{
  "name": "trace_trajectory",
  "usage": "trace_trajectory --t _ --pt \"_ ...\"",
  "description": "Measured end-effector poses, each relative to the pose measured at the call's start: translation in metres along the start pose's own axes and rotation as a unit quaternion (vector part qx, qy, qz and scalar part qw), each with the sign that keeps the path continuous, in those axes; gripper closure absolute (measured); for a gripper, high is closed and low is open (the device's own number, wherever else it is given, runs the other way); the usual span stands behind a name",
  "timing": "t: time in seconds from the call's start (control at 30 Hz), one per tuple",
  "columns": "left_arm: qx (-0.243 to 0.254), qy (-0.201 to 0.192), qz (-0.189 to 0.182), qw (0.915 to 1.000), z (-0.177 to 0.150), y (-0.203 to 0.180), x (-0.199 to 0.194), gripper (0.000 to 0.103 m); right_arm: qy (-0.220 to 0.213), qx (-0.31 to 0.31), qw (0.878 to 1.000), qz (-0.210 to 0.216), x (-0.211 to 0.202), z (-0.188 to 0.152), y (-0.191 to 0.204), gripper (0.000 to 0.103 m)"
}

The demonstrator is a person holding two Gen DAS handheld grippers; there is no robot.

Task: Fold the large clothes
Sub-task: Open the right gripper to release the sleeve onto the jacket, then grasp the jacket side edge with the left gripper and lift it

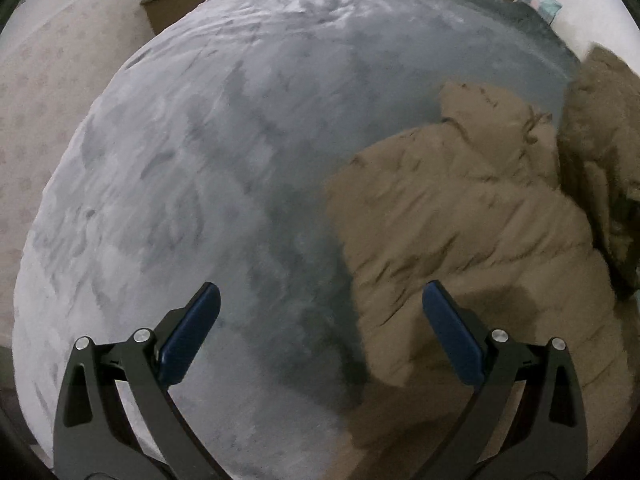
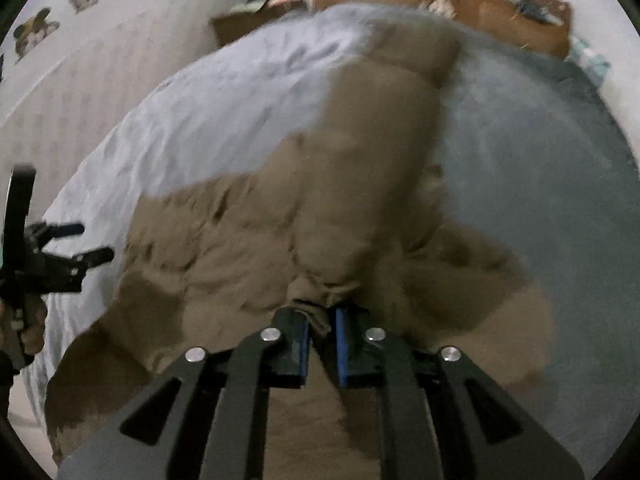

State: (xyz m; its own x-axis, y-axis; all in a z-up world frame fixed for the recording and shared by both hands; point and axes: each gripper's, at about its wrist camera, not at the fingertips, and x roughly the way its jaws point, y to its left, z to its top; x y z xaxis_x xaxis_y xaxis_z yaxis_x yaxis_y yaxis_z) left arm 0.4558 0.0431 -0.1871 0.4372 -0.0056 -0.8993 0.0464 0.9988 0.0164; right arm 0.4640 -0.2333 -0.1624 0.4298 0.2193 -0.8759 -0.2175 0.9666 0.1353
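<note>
A large tan padded jacket (image 1: pixel 472 232) lies on a grey-blue fleece blanket (image 1: pixel 224 168) spread over a bed. My left gripper (image 1: pixel 320 304) is open and empty, above the blanket at the jacket's left edge. My right gripper (image 2: pixel 322 316) is shut on a bunched part of the jacket (image 2: pixel 320 208) and holds it lifted, so the cloth hangs down from the fingers. The left gripper also shows at the left edge of the right wrist view (image 2: pixel 80 244), open and held in a hand.
A wooden headboard (image 2: pixel 480 4) stands at the far end of the bed. A brown bedside cabinet (image 1: pixel 180 0) stands at the far left by a patterned wall (image 1: pixel 48 92). The blanket (image 2: pixel 540 168) stretches to the right of the jacket.
</note>
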Motion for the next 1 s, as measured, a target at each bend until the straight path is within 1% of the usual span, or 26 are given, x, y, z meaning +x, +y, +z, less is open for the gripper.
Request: trace_trajectory --t 0.07,0.13,0.2,0.27,0.4,0.5,0.53,0.6,0.63,0.7,0.73,0.77,0.8,0.83,0.9,0.93,0.97,1.0 --pt "0.004 0.001 0.007 1.0000 -0.005 0.002 -0.002 0.003 0.013 -0.005 1.000 0.003 0.004 -0.006 0.010 0.085" --pt "0.006 0.000 0.012 0.9999 -0.008 0.004 -0.005 0.003 0.012 -0.009 1.000 0.005 0.001 -0.010 0.013 0.071" --pt "0.008 -0.002 0.014 0.9999 -0.009 0.005 -0.011 0.003 0.011 0.007 1.000 0.013 -0.005 -0.013 0.006 0.042" --pt "0.008 -0.004 0.012 0.9999 -0.008 0.003 -0.015 0.003 0.005 0.012 1.000 0.018 -0.013 -0.019 0.000 0.042" --pt "0.012 -0.007 0.002 0.9999 -0.004 -0.012 -0.012 0.003 0.001 0.023 1.000 -0.004 -0.022 -0.031 -0.020 0.042" --pt "0.019 -0.009 -0.018 0.9996 0.006 -0.034 -0.015 0.003 -0.011 0.068 0.998 -0.001 -0.038 -0.039 -0.054 0.042" --pt "0.022 -0.011 -0.021 0.9995 0.008 -0.042 -0.016 0.003 -0.013 0.079 0.997 -0.006 -0.041 -0.041 -0.065 0.042" --pt "0.029 -0.014 -0.030 0.9990 0.016 -0.060 -0.016 0.003 -0.016 0.091 0.995 -0.025 -0.048 -0.044 -0.085 0.042" --pt "0.029 -0.015 -0.039 0.9987 0.022 -0.070 -0.015 0.003 -0.017 0.101 0.994 -0.041 -0.052 -0.047 -0.099 0.041" --pt "0.029 -0.013 -0.052 0.9982 0.031 -0.086 -0.014 0.003 -0.022 0.127 0.990 -0.061 -0.059 -0.054 -0.125 0.040" --pt "0.031 -0.012 -0.056 0.9979 0.037 -0.097 -0.012 0.003 -0.023 0.138 0.988 -0.063 -0.061 -0.057 -0.134 0.039" --pt "0.033 -0.011 -0.059 0.9977 0.039 -0.104 -0.012 0.003 -0.024 0.154 0.986 -0.063 -0.062 -0.061 -0.146 0.037" --pt "0.036 -0.008 -0.063 0.9974 0.043 -0.112 -0.009 0.003 -0.022 0.163 0.984 -0.064 -0.061 -0.063 -0.153 0.031" --pt "0.041 -0.001 -0.065 0.9970 0.047 -0.123 -0.003 0.003 -0.014 0.176 0.982 -0.063 -0.058 -0.067 -0.162 0.029" --pt "0.047 0.008 -0.066 0.9967 0.049 -0.134 0.006 0.003 -0.003 0.199 0.979 -0.052 -0.048 -0.075 -0.177 0.029" --pt "0.050 0.013 -0.068 0.9963 0.050 -0.141 0.012 0.006 0.001 0.208 0.977 -0.047 -0.044 -0.078 -0.181 0.029" --pt "0.052 0.015 -0.068 0.9962 0.050 -0.144 0.014 0.010 0.005 0.218 0.975 -0.040 -0.038 -0.082 -0.186 0.029" --pt "0.060 0.020 -0.067 0.9957 0.050 -0.150 0.018 0.024 0.008 0.229 0.973 -0.031 -0.032 -0.085 -0.191 0.029"
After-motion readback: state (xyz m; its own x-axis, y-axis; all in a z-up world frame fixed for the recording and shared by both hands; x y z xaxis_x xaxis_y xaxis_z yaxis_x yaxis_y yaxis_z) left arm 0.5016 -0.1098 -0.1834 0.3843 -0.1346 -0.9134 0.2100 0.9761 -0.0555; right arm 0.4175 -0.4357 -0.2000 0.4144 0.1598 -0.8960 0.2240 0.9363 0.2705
